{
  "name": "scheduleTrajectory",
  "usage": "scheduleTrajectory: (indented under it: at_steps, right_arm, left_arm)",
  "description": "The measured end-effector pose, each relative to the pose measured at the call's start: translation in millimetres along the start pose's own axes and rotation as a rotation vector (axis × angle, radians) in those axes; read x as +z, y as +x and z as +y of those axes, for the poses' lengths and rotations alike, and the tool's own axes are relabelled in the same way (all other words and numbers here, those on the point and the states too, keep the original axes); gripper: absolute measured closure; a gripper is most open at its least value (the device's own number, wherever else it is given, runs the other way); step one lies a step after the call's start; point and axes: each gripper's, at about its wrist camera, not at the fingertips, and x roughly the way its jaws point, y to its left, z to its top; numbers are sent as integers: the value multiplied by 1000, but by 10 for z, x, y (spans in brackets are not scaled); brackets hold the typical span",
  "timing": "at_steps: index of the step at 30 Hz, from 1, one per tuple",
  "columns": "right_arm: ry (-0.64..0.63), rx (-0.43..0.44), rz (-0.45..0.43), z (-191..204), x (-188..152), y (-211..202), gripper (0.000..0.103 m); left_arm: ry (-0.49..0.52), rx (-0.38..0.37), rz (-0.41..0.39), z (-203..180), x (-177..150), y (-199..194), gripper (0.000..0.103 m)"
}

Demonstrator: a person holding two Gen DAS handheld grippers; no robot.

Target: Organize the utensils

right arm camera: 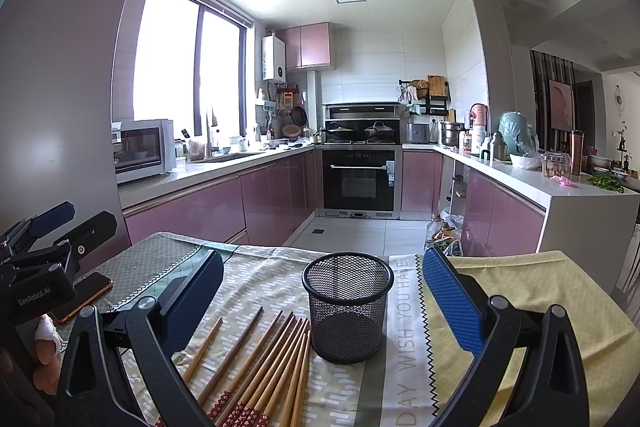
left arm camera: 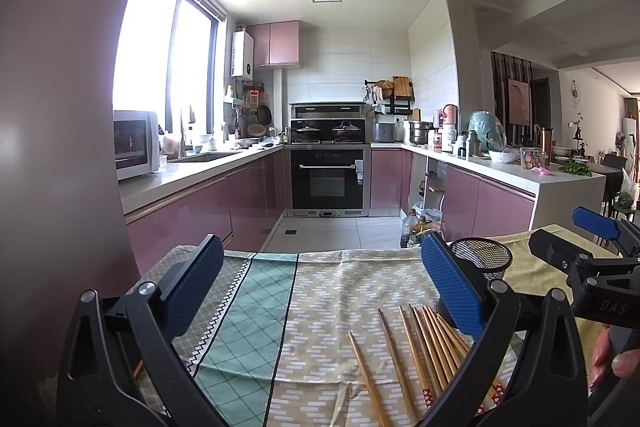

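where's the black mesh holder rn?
The black wire-mesh cylindrical cup stands upright at centre of the right wrist view, on the patterned tablecloth, just right of the wooden chopsticks; the left wrist view shows it at right, behind a blue finger.

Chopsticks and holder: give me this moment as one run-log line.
left gripper: open, empty | right gripper: open, empty | chopsticks: loose on tablecloth | mesh holder: upright, empty | stage: no pick yet

U-shaped kitchen, pink cabinets, black oven, bright window, tiled floor.
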Motion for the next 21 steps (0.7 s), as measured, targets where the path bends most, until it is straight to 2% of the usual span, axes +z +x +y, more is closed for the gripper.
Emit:
scheduleTrajectory:
  at_steps: [21]
  right_arm:
    - [1,-1,3,-14,-2,2,7]
  left_arm:
    - [1,-3,6,-4,-11,2,5]
